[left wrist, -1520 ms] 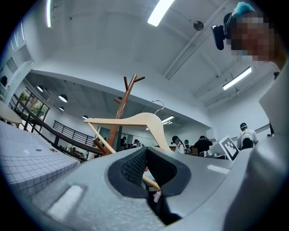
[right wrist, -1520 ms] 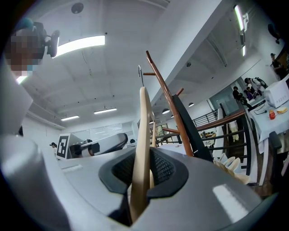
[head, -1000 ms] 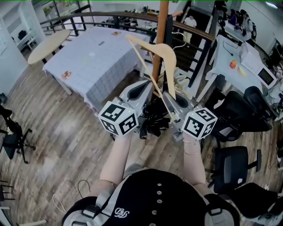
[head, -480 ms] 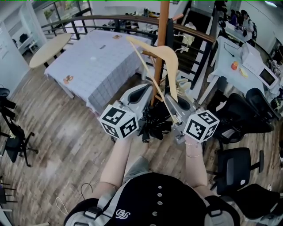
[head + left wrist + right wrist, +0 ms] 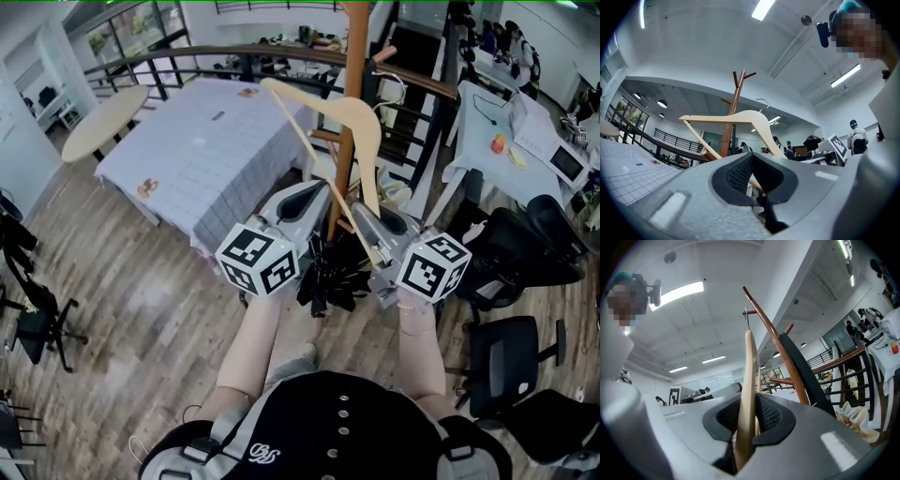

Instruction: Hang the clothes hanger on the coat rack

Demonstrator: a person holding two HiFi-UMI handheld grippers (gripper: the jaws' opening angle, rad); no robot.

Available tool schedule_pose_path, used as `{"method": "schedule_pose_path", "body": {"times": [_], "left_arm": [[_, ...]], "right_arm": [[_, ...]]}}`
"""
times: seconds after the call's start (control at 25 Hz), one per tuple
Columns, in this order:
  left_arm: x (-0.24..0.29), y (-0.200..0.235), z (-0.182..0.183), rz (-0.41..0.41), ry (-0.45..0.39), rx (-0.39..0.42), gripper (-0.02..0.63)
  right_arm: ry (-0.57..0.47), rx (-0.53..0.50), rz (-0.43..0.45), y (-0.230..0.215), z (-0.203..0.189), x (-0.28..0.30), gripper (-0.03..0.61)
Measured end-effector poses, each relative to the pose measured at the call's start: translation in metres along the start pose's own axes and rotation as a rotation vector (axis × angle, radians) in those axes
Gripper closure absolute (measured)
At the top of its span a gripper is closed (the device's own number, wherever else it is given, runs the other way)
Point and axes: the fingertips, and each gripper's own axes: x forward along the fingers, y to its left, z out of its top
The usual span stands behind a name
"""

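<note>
A pale wooden hanger is held up in front of the brown coat rack pole. My right gripper is shut on the hanger's lower end, and the wood runs straight up between its jaws. Just left of it, my left gripper points upward with its tips together and nothing visible between them. In the left gripper view the hanger lies across the forked coat rack, its metal hook close to the pegs. In the right gripper view the rack pole is just right of the hanger.
A table with a checked cloth and a round table stand at the left. A wooden railing runs behind the rack. White desks and black office chairs fill the right side. A dark bundle lies at the pole's foot.
Both grippers and the hanger have risen a little and moved closer to the rack pole. The right gripper's hold on the hanger is unchanged.
</note>
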Motion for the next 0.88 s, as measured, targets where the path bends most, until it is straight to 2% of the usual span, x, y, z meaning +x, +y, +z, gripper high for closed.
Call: {"method": "schedule_pose_path", "body": {"times": [0.44,0.88], "left_arm": [[0.018,0.030,0.034,-0.027,-0.043,0.052,0.615],[0.040,0.042,0.068,-0.078,-0.096,0.117,0.615]], "right_arm": [[-0.027,-0.088,-0.009,-0.007,0.047,0.033,0.528],[-0.069,-0.095,0.012,-0.008,0.095,0.060,0.528]]}}
